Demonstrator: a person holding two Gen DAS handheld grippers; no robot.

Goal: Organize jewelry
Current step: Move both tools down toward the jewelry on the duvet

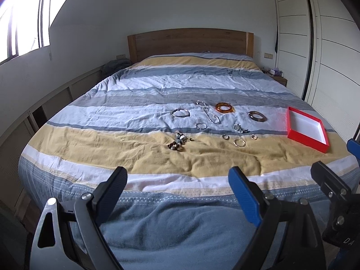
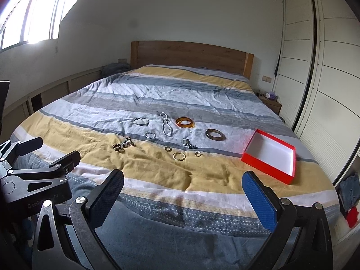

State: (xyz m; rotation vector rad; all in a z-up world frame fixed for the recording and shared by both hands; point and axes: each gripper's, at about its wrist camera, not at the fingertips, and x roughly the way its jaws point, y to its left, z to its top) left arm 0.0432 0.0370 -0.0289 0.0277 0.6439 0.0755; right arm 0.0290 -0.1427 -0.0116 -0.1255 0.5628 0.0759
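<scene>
Both grippers, left gripper [image 1: 177,181] and right gripper [image 2: 183,183], gape wide, empty; jewelry lies ahead; red box [image 2: 270,155] sits nearer your right.

A striped duvet [image 2: 157,103] covers the bed before a wooden headboard [image 2: 191,55].

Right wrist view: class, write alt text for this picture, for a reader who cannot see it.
An open right gripper hovers over the foot of a striped bed, holding nothing. Farther up the cover lie scattered bracelets, rings and a silver chain, among them an amber bangle, with an empty red box to their right. The left gripper shows at the left edge, also open.
</scene>
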